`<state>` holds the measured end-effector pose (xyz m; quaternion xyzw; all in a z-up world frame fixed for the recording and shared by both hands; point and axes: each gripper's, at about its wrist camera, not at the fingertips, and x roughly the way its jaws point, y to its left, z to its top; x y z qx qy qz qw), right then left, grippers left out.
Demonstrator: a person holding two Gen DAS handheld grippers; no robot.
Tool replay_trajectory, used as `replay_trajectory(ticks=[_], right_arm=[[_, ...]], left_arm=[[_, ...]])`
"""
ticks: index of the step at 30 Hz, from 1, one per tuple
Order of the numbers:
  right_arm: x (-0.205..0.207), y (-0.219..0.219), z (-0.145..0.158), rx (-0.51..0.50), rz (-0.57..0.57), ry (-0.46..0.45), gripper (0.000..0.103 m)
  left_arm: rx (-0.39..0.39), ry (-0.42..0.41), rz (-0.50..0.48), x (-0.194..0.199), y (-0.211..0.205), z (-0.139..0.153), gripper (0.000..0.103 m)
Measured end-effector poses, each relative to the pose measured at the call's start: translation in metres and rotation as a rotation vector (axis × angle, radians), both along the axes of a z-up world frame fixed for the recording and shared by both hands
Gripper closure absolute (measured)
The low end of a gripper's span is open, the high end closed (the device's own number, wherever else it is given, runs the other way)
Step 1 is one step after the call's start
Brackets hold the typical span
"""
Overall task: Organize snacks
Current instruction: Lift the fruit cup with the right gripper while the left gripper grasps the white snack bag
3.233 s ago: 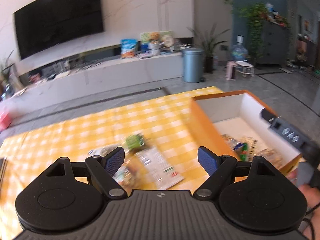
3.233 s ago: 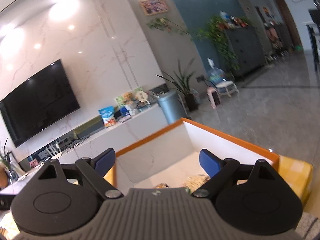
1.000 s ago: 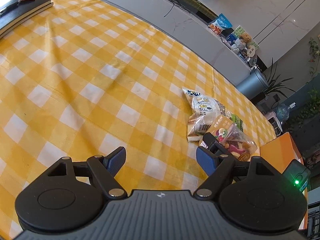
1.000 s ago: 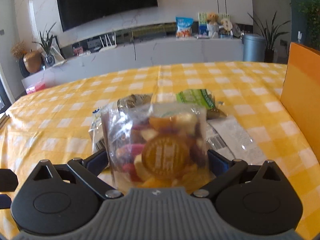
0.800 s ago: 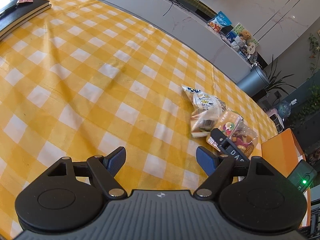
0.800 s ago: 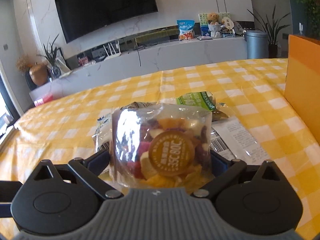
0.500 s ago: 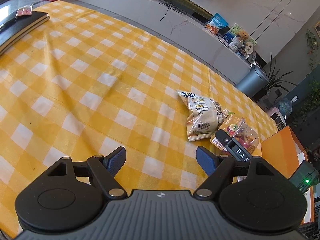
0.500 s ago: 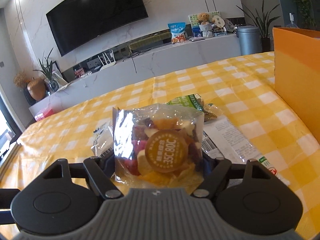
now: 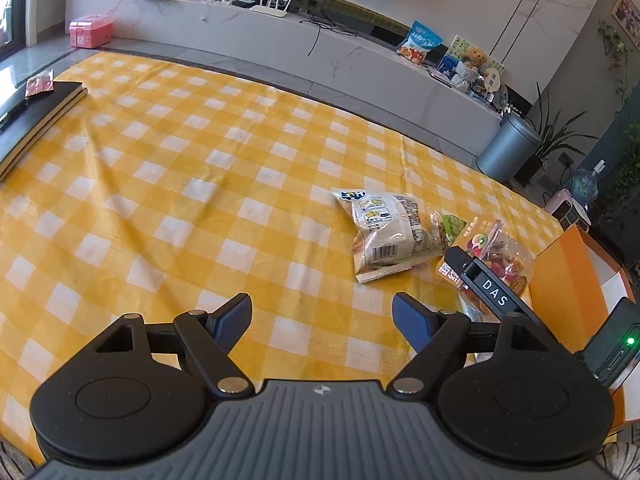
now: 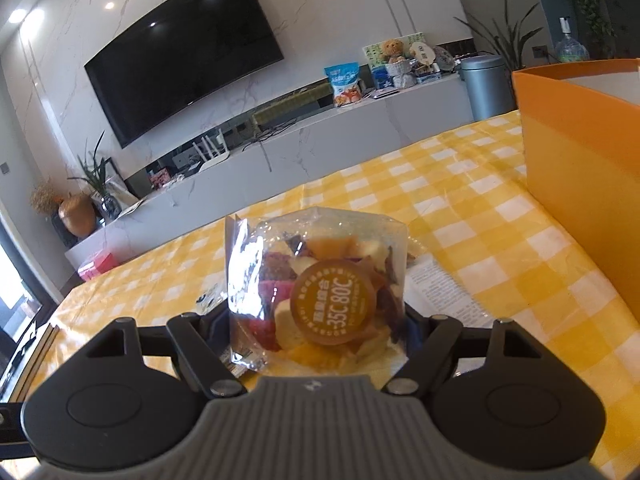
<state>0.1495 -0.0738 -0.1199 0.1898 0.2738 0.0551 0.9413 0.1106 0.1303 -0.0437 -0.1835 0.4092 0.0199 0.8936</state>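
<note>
The right gripper (image 10: 318, 320) had just closed its jaws on the clear bag of dried fruit (image 10: 320, 300), and the pads now pressed the bag from both sides. A second before, the jaws stood wider with the bag loose between them; now the bag stood upright in the grip, its round orange sticker facing the camera, and it looked lifted a little off the checked tablecloth (image 10: 460, 200). From the left wrist view the same bag (image 9: 502, 258) sat clamped beside the other snacks, just short of the orange box (image 9: 568, 276). I took that to mean the pick was made and the carry to the box was the step in hand.

The left gripper (image 9: 322, 318) hung open over bare cloth with nothing between its fingers, as it had a second earlier, though it had drawn back and up so that more of the table showed.

Two snacks were left on the cloth: a pale packet with a barcode (image 9: 384, 234) and a small green-labelled packet (image 9: 450, 226) touching its far edge. A flat white wrapper (image 10: 444, 284) lay just behind the held bag.

The orange box (image 10: 580, 168) stood to the right, near the bag. Only its outer wall and a strip of white lining showed, so I could not tell what lay inside.
</note>
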Motion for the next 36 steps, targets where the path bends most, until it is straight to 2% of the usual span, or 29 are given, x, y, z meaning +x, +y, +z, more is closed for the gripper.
replay_trajectory(ticks=[3,7,11,16,21,24,26,29,34,36], right_arm=[[0.0,-0.003,0.004,-0.06,-0.052,-0.007,0.026],[-0.002,-0.008,0.011,-0.129,-0.094,-0.025,0.026],[0.004,-0.019,0.012,-0.107,-0.108,0.008,0.026],[0.01,-0.042,0.01,0.004,-0.157,0.06,0.026],[0.013,-0.062,-0.001,0.123,-0.196,0.123,0.027],[0.012,-0.061,-0.002,0.118,-0.208,0.131,0.026],[0.011,-0.057,0.0,0.102,-0.206,0.132,0.026],[0.011,-0.058,-0.002,0.136,-0.201,0.146,0.026],[0.011,-0.061,-0.003,0.162,-0.209,0.156,0.026],[0.009,-0.063,-0.004,0.189,-0.224,0.153,0.026]], left_arm=[[0.062,-0.014,-0.013,-0.003,-0.007,0.007,0.009],[0.148,0.015,-0.01,0.009,-0.021,0.012,0.009],[0.194,0.012,-0.058,0.025,-0.043,0.016,0.009],[0.252,-0.001,-0.082,0.05,-0.07,0.015,0.009],[0.241,-0.012,-0.111,0.076,-0.085,0.008,0.009],[0.226,0.019,-0.132,0.095,-0.087,-0.001,0.009],[0.252,0.04,-0.157,0.106,-0.089,-0.007,0.009],[0.275,0.046,-0.152,0.118,-0.09,-0.011,0.009],[0.213,0.089,-0.14,0.14,-0.086,-0.017,0.009],[0.212,0.121,-0.145,0.149,-0.089,-0.022,0.009]])
